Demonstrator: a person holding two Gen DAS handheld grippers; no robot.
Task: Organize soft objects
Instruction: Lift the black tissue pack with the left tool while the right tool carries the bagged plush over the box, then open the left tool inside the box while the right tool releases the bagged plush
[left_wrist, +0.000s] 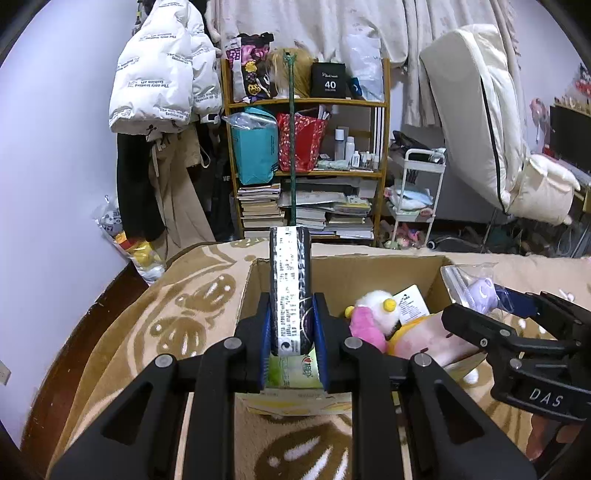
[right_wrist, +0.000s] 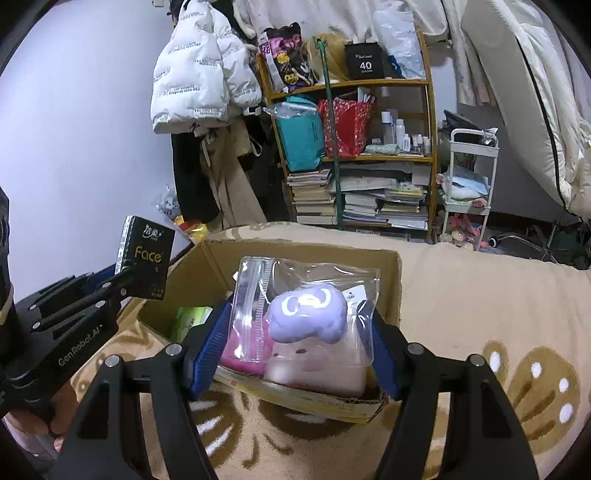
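Both tongs hover over the open cardboard box on the blanket-covered bed, left tongs clamped edgewise on the black tissue pack, right tongs gripping the bagged purple plush, apparently lining up 2 drops beside the pink plush inside.

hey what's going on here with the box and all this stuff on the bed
A person is packing soft things into a cardboard box on a patterned blanket. The left tool is shut on a black pack of tissues; the right tool grips a clear zip bag with a purple plush toy over the box. A pink plush already lies inside.
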